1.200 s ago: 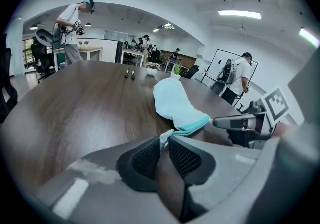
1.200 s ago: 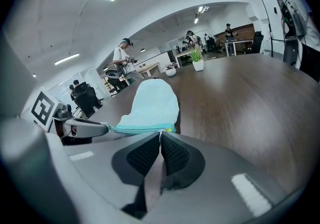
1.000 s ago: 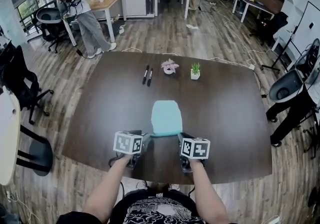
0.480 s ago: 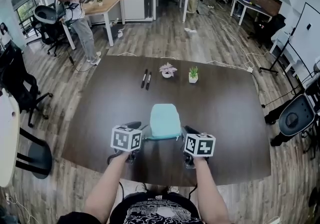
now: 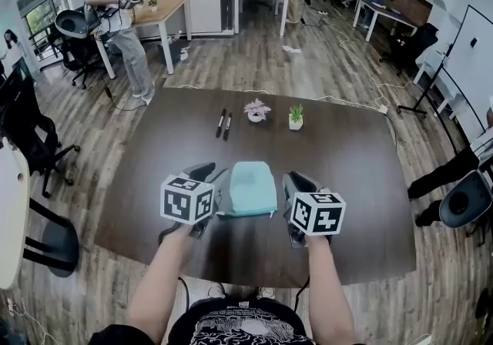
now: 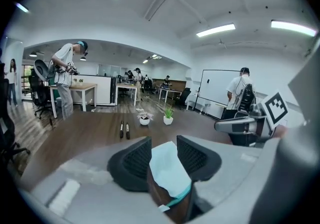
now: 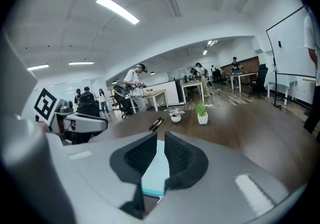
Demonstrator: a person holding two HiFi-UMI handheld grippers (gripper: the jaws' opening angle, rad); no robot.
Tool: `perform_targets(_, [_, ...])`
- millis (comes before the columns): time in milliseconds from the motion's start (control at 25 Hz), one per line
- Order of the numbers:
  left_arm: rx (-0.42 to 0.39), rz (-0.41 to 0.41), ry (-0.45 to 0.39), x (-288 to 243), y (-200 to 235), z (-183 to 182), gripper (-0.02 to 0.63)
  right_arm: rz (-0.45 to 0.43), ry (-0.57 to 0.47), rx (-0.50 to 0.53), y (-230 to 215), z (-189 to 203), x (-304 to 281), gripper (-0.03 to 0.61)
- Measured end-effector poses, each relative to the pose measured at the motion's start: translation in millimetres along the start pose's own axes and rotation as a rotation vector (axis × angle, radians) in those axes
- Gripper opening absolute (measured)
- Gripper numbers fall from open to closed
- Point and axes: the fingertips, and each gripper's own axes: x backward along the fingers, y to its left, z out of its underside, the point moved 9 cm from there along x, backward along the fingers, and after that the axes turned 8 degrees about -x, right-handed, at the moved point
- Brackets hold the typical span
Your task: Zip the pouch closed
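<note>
**Teal pouch (image 5: 251, 188) held up over the table (image 5: 347, 182) by both tongs**

The pouch was seen stretched between the two grippers above the near part of the dark wooden table, its flat side turned upward and its far end pointed away from the person. It appeared to be lifted off the tabletop (a shadow was visible beneath its near edge), though contact at the far end could not be ruled out.

The left gripper (image 6: 164, 155) was clamped on the pouch's left edge: in the left gripper view the pale teal fabric was pinched between the two ribbed black pads, and a darker teal band was seen along the near edge. The right gripper (image 7: 160, 155) was closed tightly on the opposite edge, its pads brought nearly together with only the thin fabric between them.

Farther back on the table, well apart from the pouch, two pens (image 5: 224, 124) were laid side by side. To their right a small pink-flowered plant (image 5: 256, 111) and a small green plant (image 5: 296, 116) were set in white pots. Beyond the table a person (image 5: 115, 12) was seen standing beside a light wooden desk (image 5: 162, 6).
</note>
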Motion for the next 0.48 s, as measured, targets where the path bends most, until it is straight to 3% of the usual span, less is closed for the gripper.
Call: perform_targets(480, [-0.113, -0.062, -0.137, 30, 7, -44, 0.101, 0.011, -0.151, 0.145, 23, -52, 24, 0.0])
